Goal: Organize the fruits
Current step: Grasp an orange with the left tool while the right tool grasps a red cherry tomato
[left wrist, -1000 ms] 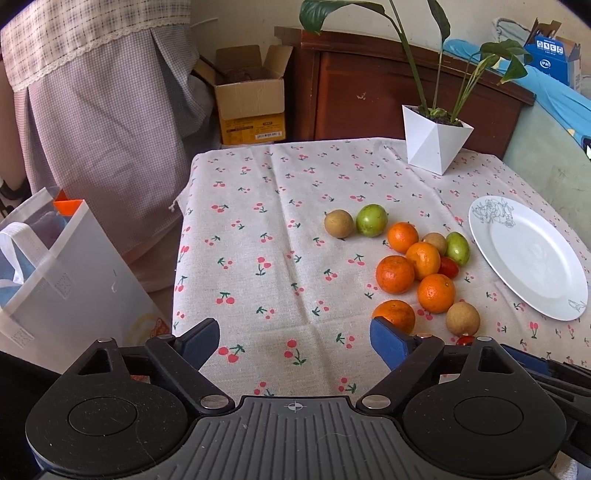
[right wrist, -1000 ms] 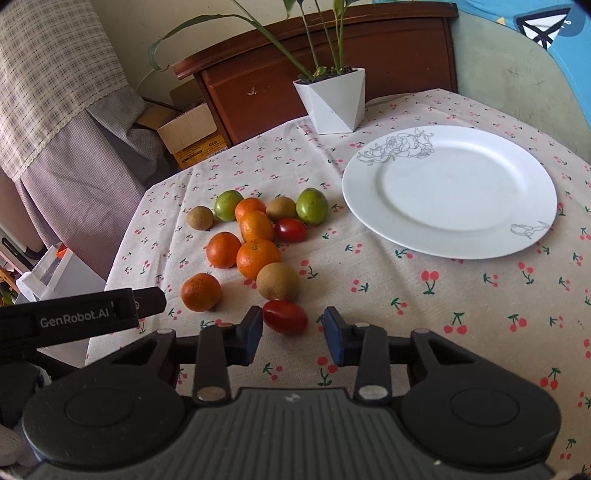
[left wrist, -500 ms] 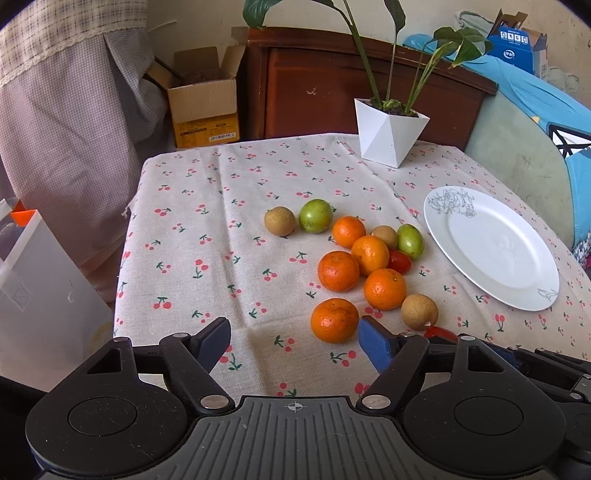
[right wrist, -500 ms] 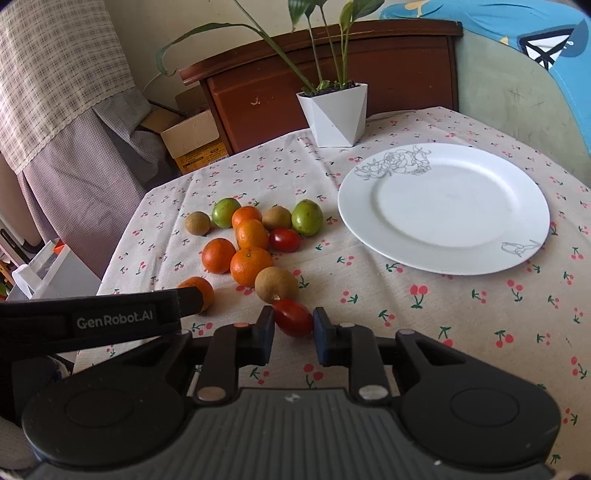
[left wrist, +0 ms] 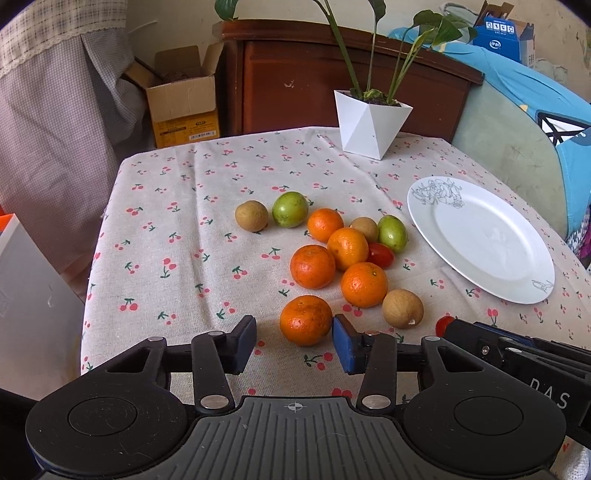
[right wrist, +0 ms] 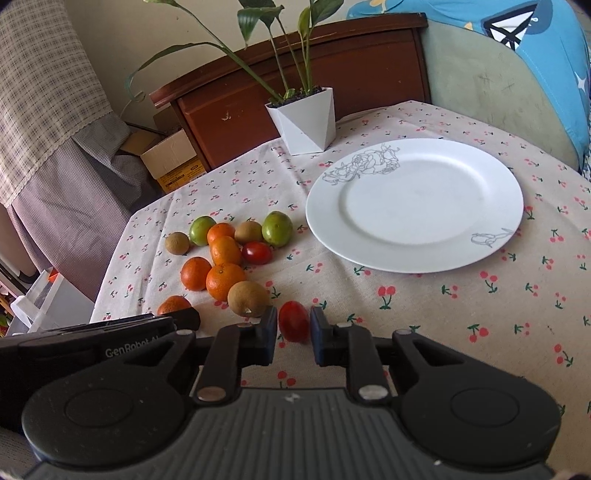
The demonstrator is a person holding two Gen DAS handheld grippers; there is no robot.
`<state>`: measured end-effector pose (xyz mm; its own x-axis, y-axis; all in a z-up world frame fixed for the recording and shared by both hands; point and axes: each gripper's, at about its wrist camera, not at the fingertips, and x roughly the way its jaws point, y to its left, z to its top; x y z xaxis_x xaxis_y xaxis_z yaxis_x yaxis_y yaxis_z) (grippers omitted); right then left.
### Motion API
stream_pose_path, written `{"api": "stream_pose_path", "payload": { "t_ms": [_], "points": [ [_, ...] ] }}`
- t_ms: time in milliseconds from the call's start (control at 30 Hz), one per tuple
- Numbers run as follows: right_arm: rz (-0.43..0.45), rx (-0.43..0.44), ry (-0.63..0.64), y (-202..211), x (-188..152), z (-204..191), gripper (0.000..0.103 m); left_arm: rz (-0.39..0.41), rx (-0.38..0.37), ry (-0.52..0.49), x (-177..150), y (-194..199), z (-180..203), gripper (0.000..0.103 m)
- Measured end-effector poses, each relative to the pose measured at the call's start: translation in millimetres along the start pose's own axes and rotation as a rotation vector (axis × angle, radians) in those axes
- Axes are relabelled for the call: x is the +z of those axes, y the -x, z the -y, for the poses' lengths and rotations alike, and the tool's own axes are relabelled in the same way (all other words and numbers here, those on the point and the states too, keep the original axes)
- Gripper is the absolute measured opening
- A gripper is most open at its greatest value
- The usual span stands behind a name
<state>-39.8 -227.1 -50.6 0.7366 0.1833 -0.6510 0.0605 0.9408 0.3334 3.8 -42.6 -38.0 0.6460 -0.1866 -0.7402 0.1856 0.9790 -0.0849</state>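
Nothing is on the plate (right wrist: 413, 254) yet. Your right gripper (right wrist: 293, 334) is clamped on a small tomato (right wrist: 293, 320) just short of it; your left gripper (left wrist: 294, 341), jaws just closing, brackets an orange (left wrist: 306, 319) without gripping it. The other fruit sits beside the plate.

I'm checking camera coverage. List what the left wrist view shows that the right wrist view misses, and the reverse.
Left wrist view only: the left claw with the nearest orange between its fingers, the right finger touching it and the left finger apart; its jaws have just been closing. Also a blue box at top right.

Right wrist view only: the right claw shut on a red tomato.

Both: the white plate, the white plant pot, the fruit cluster, the cherry-print tablecloth and the cardboard box.
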Motion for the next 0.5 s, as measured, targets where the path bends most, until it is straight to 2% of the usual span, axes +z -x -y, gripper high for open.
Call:
{"api": "stream_pose_path", "payload": {
  "t_ms": [133,400,467,500],
  "points": [
    [-0.023,0.009,-0.033,-3,-2,4,0.02,0.008,-0.015,-0.006,-1,0,1,0.032],
    [-0.013,0.016,-0.108,-5,-1,12,0.026,0.018,-0.005,-0.012,-1,-1,2,0.033],
    [-0.011,0.008,-0.091,-6,-1,10,0.026,0.021,-0.012,-0.011,-1,0,2,0.032],
    [-0.008,0.004,-0.08,-6,-1,9,0.026,0.022,-0.02,-0.007,-1,0,1,0.027]
  ]
}}
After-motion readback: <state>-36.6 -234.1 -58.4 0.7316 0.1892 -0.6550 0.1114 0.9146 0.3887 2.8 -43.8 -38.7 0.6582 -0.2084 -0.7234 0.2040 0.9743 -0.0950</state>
